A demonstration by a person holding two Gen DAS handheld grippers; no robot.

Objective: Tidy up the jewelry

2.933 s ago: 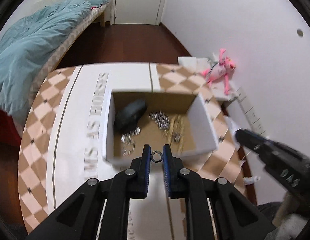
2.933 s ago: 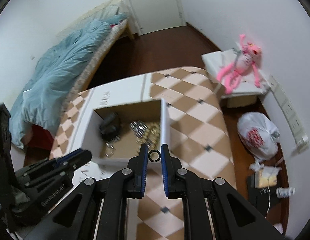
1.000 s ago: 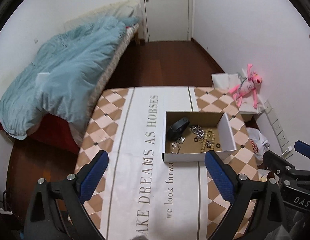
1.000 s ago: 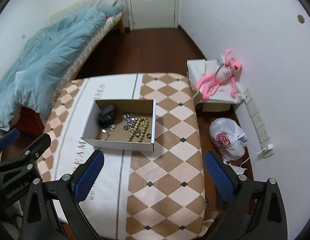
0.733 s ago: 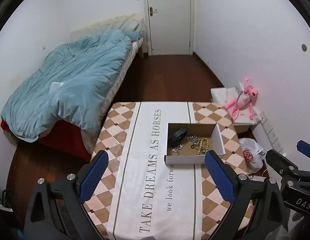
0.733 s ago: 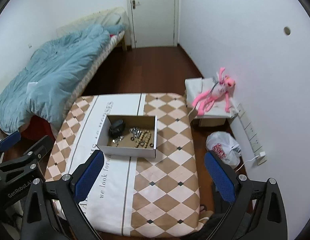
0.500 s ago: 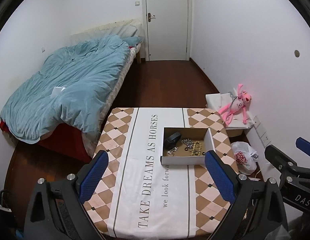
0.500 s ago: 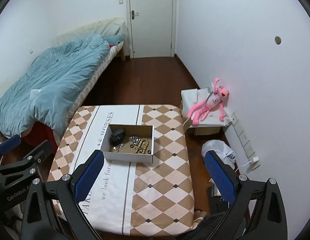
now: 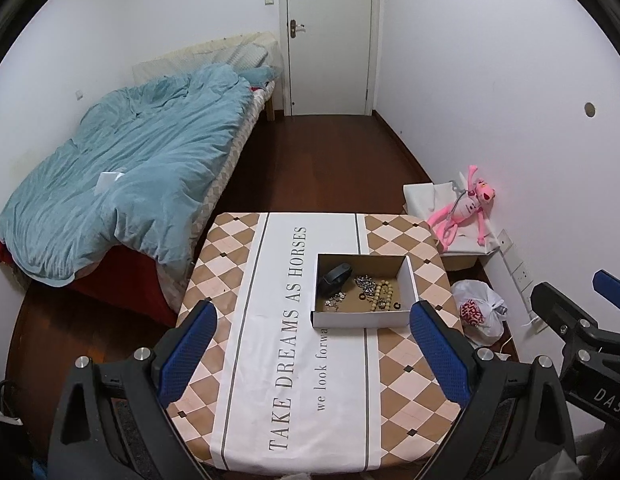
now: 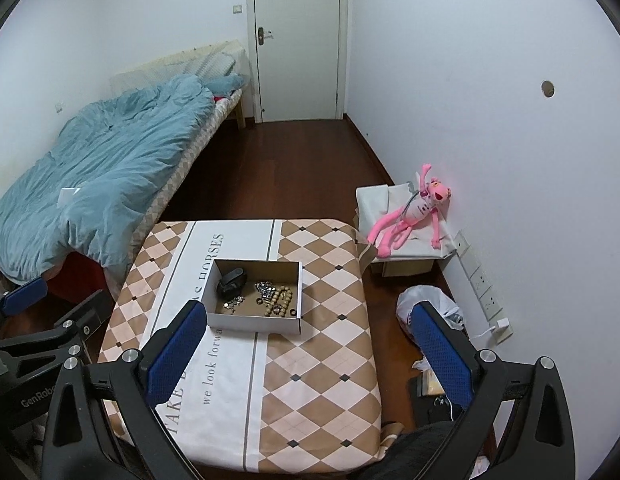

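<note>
A white cardboard box (image 9: 411,284) with a brown inside sits on the table (image 9: 270,320); it also shows in the right wrist view (image 10: 254,323). In it lie a black pouch (image 9: 333,276), a silver chain (image 9: 363,281), a wooden bead string (image 9: 379,294) and small black rings (image 9: 396,305). My left gripper (image 9: 313,350) is wide open and empty, high above and well back from the box. My right gripper (image 10: 308,348) is also wide open and empty, high above the table. Each gripper shows at the edge of the other's view.
The table wears a checked cloth with a white printed runner. A bed with a blue duvet (image 9: 130,168) stands at left. A pink plush toy (image 9: 465,212) lies on a white box at right, a white plastic bag (image 9: 477,312) on the floor beside it. A closed door (image 9: 329,36) is at the back.
Both grippers were shut on small black rings above the box, then opened and pulled up and back. Over the last second they have kept rising away from the table.
</note>
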